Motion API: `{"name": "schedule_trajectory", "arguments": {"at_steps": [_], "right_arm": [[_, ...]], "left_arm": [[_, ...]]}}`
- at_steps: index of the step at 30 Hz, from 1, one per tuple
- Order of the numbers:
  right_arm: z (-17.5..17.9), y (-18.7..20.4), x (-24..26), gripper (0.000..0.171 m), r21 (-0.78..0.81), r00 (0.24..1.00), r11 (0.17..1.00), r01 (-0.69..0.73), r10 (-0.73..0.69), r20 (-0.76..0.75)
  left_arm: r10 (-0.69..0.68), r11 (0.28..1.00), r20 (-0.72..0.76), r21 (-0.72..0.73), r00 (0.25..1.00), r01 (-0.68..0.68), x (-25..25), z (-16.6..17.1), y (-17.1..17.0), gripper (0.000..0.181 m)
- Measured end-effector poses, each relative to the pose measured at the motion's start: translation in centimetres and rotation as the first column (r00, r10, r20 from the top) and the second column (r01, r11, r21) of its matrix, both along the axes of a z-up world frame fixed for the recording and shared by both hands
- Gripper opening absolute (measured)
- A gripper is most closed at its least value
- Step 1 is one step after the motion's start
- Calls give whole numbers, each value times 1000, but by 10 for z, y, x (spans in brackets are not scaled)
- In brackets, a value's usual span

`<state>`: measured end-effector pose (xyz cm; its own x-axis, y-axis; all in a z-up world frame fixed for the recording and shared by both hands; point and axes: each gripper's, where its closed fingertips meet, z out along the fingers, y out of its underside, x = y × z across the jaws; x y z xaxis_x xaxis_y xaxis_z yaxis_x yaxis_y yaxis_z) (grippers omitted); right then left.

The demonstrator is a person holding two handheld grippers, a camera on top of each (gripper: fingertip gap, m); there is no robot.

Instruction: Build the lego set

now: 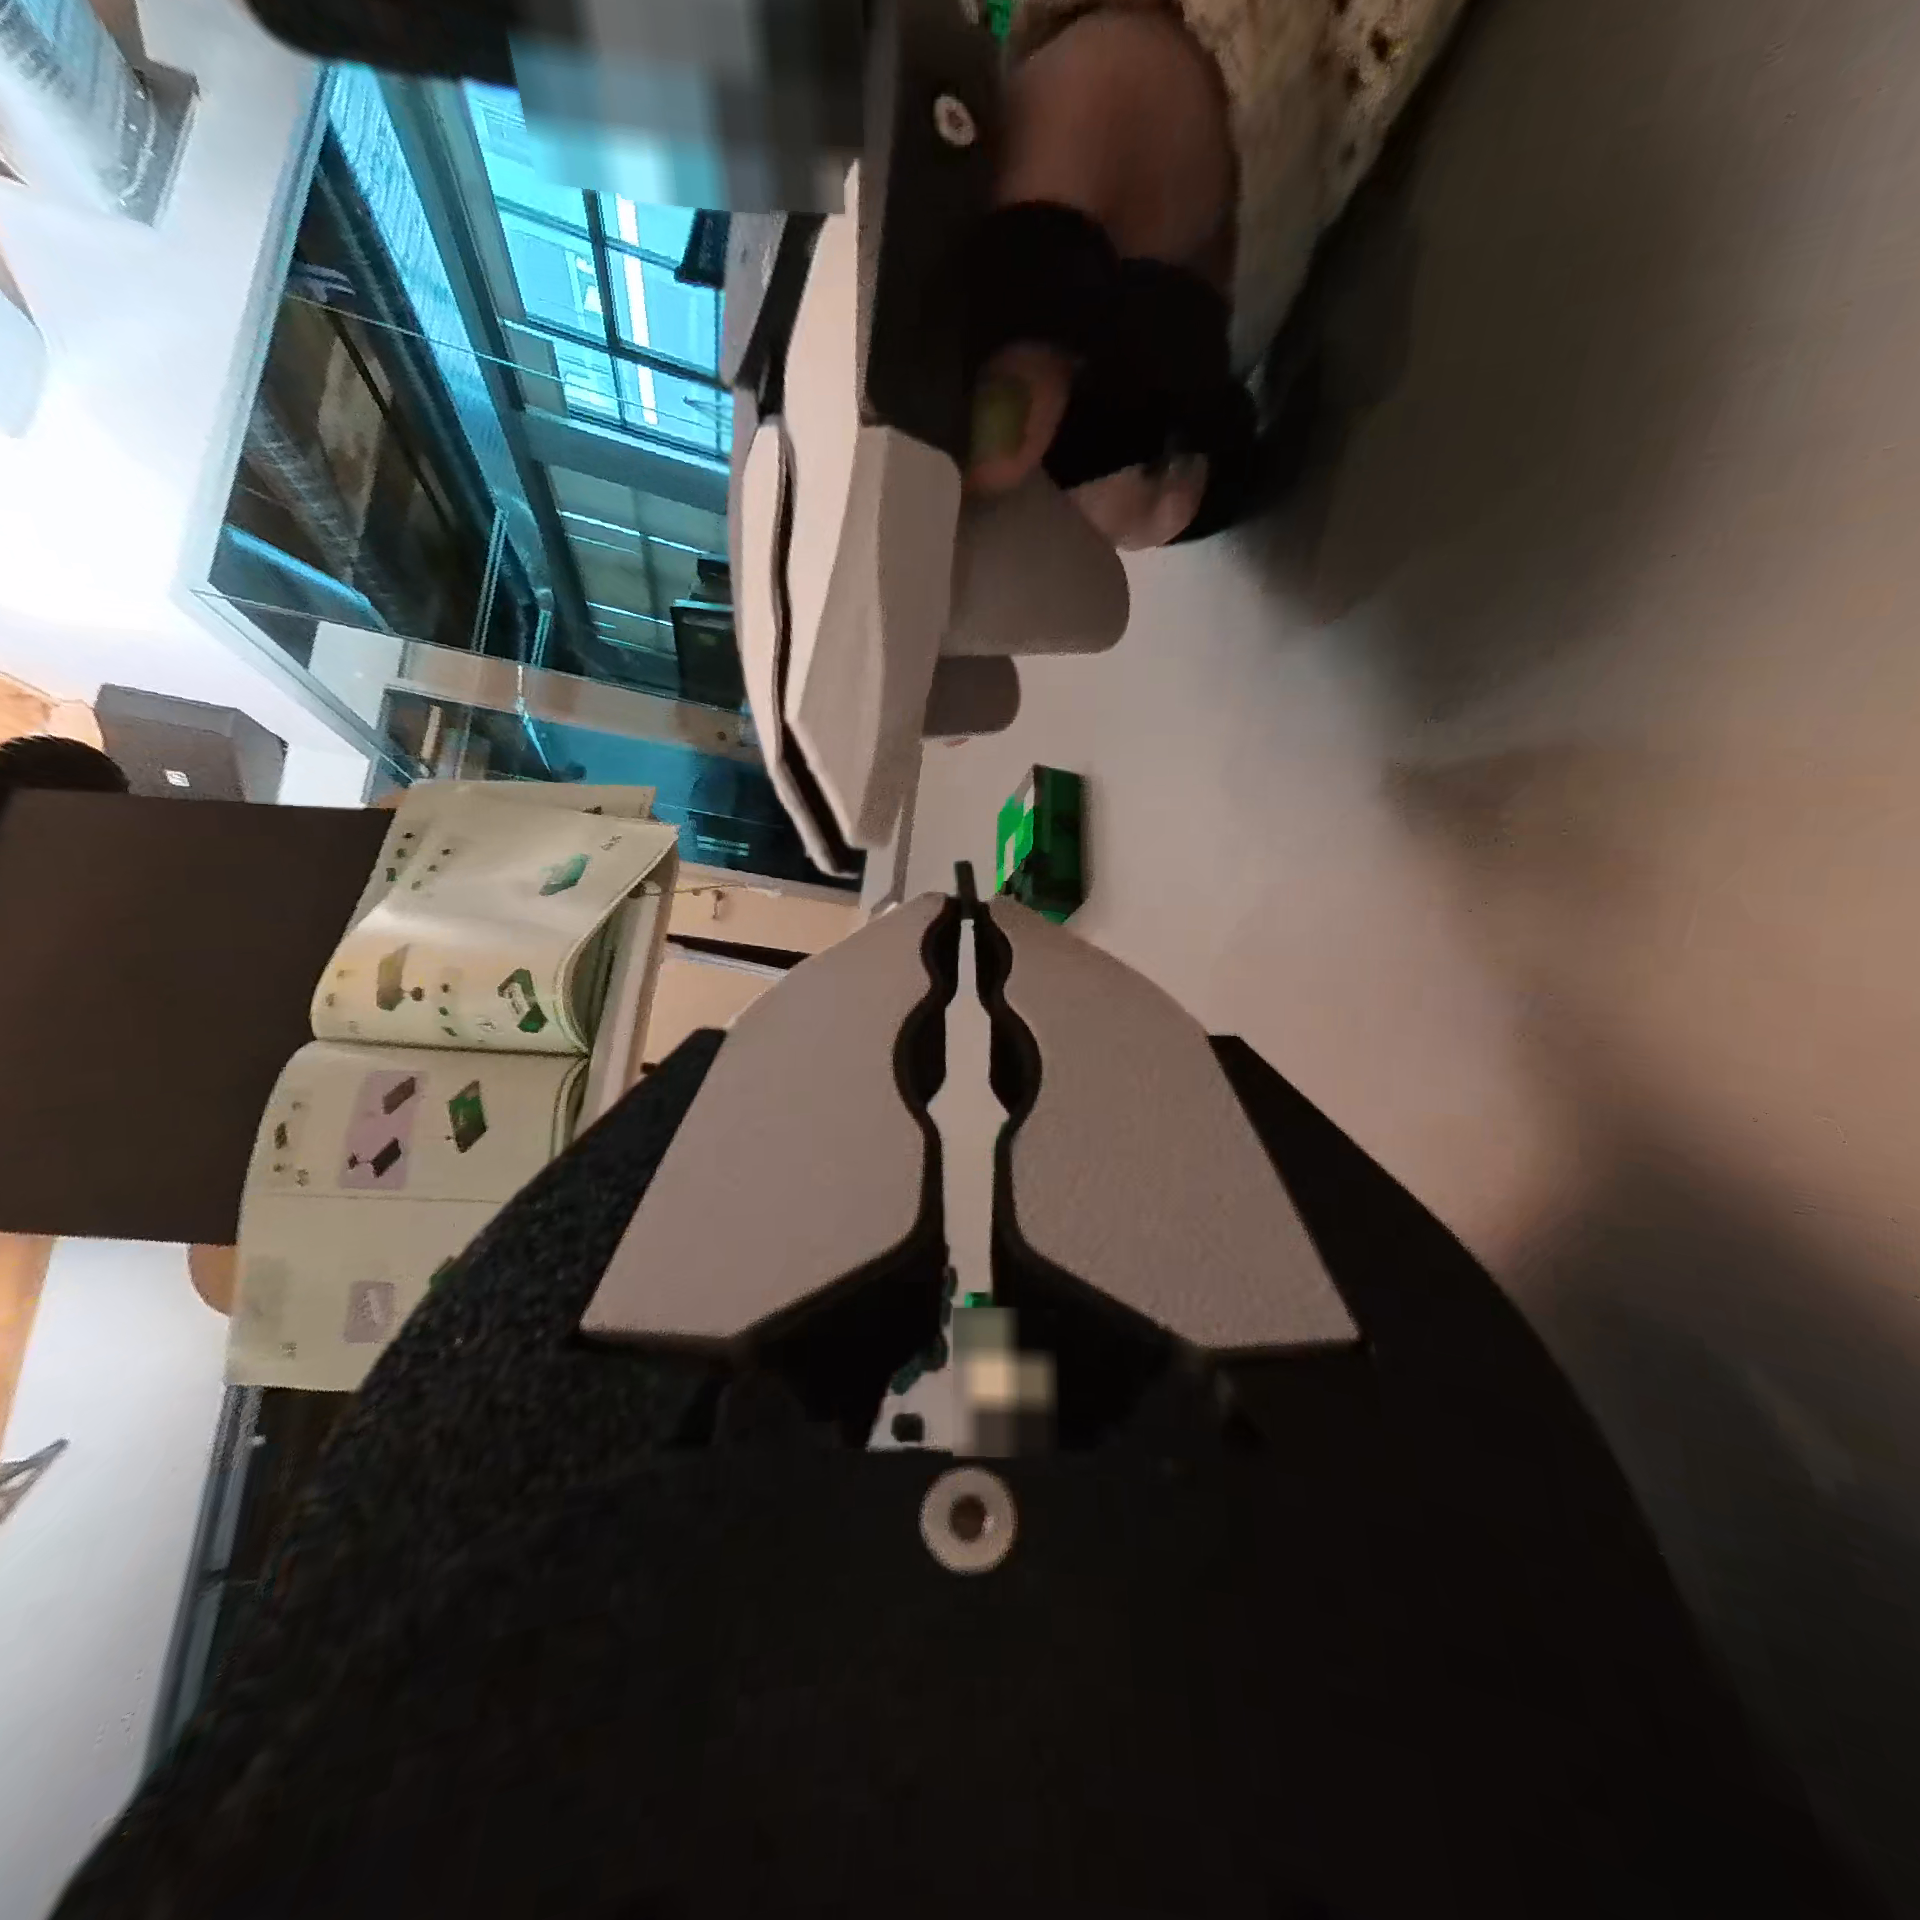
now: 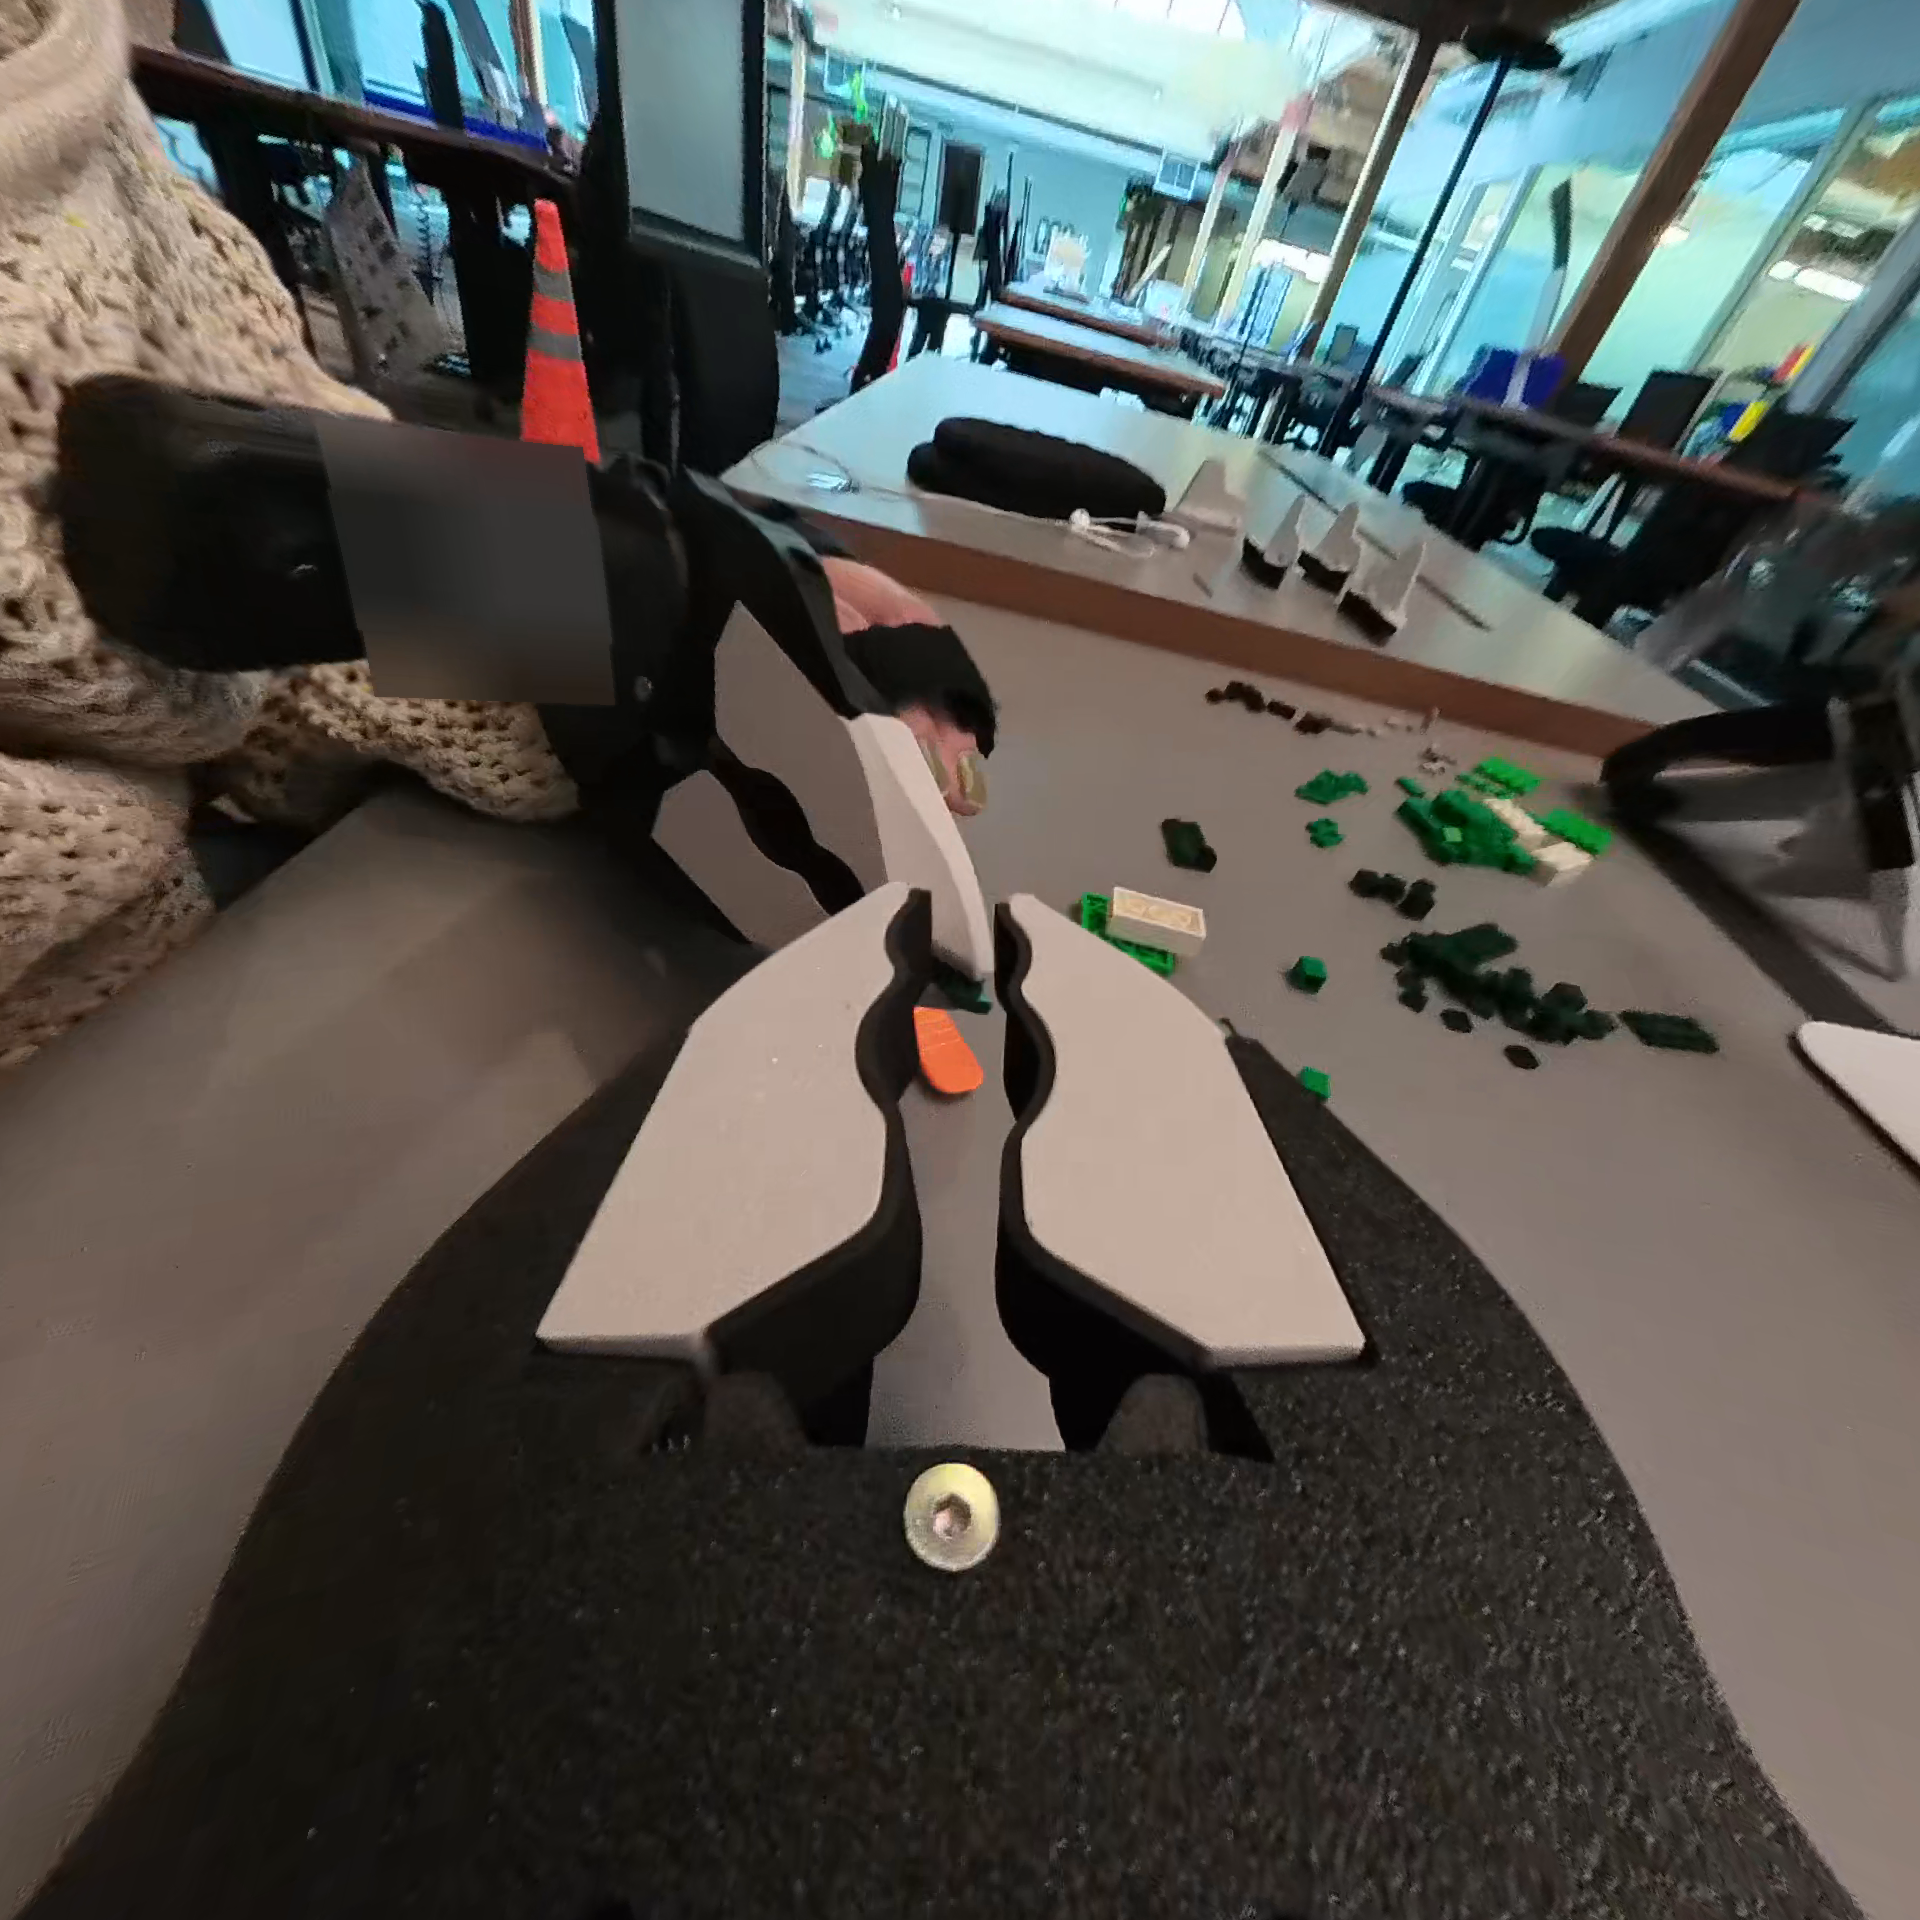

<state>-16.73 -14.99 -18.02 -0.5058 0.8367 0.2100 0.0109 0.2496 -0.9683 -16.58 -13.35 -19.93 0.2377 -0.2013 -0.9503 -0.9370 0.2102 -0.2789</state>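
Note:
My left gripper (image 1: 967,906) is shut on a small thin dark piece (image 1: 966,878) that sticks out past its tips. It also shows in the right wrist view (image 2: 964,964), pointing down at the grey table (image 2: 1351,1195) just beyond my right gripper's tips. My right gripper (image 2: 958,912) has its jaws a little apart with nothing between them; in the left wrist view (image 1: 831,847) it hangs just above. A green assembly (image 1: 1044,831) with a white brick (image 2: 1155,918) on it lies close behind both. An orange tool (image 2: 948,1055) lies on the table between my right fingers.
Loose bright green and white bricks (image 2: 1496,831), a heap of dark green pieces (image 2: 1507,992) and small black pieces (image 2: 1268,707) lie to the right. An open instruction booklet (image 1: 468,1039) stands at the side. A person's knitted sleeve (image 2: 104,727) is at the left. A traffic cone (image 2: 556,332) stands behind.

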Motion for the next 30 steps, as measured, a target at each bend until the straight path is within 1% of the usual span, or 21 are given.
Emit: {"name": "schedule_trajectory", "arguments": {"at_steps": [6,11,15,19,30], "right_arm": [[-9,2,0,17,-47,992,998,-30,35,122],[-15,1,2,15,-76,979,995,-60,74,189],[-16,1,1,13,-79,975,995,-62,77,207],[-18,-1,2,8,-69,972,995,-75,88,219],[-18,-1,4,8,-100,963,990,-95,117,241]], "left_arm": [[4,1000,-14,24,1000,-4,-2,3,-1,2],[-33,999,-1,25,999,33,2,4,-4,2],[-42,999,15,26,999,42,2,6,-5,2],[-47,999,17,22,999,47,2,6,-6,2],[-57,998,20,18,998,57,4,5,-7,2]]}}
